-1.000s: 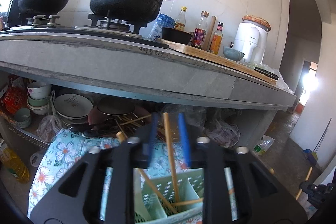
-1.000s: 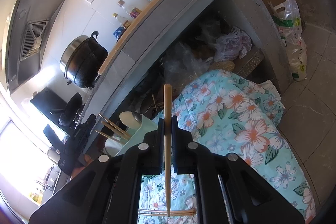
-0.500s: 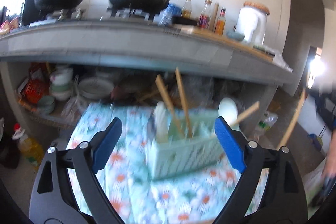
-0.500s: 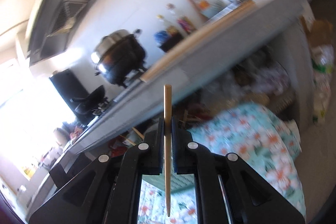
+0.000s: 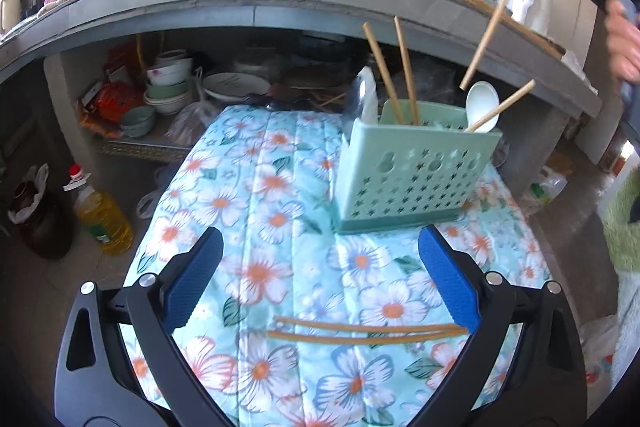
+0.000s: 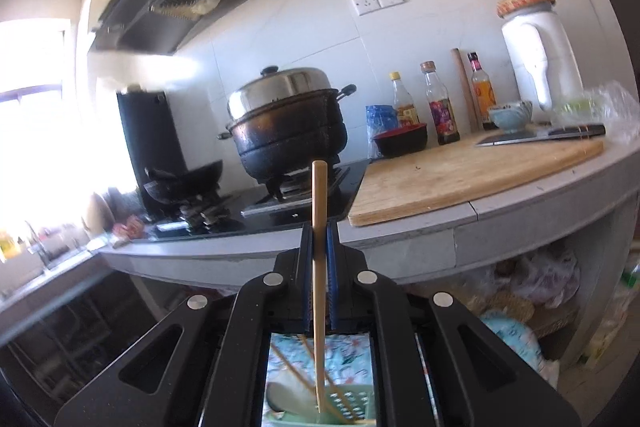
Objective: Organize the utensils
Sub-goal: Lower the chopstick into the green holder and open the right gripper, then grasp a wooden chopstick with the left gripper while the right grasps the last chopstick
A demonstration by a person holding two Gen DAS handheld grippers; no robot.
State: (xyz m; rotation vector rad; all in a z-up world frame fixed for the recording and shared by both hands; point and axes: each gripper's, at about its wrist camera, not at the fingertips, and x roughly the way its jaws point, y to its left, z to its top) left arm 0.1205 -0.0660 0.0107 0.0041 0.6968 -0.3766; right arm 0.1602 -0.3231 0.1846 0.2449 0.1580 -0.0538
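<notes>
- A second ago my left fingers [image 5: 320,287] were pinched on a chopstick above the green caddy [image 5: 412,179]; since then they have let go and backed off. That chopstick now stands in the caddy, and my jaws are opening to their widest with nothing between them.
- My right fingers [image 6: 319,251], which were low over the floral cloth [image 5: 256,195] a second ago, have risen and rolled upright, still clamped narrow on one chopstick [image 6: 319,227].
- In the right wrist view that held chopstick runs down between my pads, and its lower tip hangs over the caddy's open top, not yet inside it as far as I can tell.
- In the left wrist view the caddy sits ahead of my left fingertips and a little to the right, well clear of both blue pads [image 5: 192,279].
- It holds two upright chopsticks [image 5: 394,75], a white spoon [image 5: 482,103] and a slanted chopstick [image 5: 500,109].
- Two loose chopsticks [image 5: 368,333] lie side by side across the cloth, just below my left pads and running from between them towards the right pad.
- What this means: one more stick is filed, one is poised to drop, and the pair on the cloth is what remains.
- I judge that my left fingers are well placed to come down on that pair next, though the sticks lie flat and thin and could slide on the soft cloth.
</notes>
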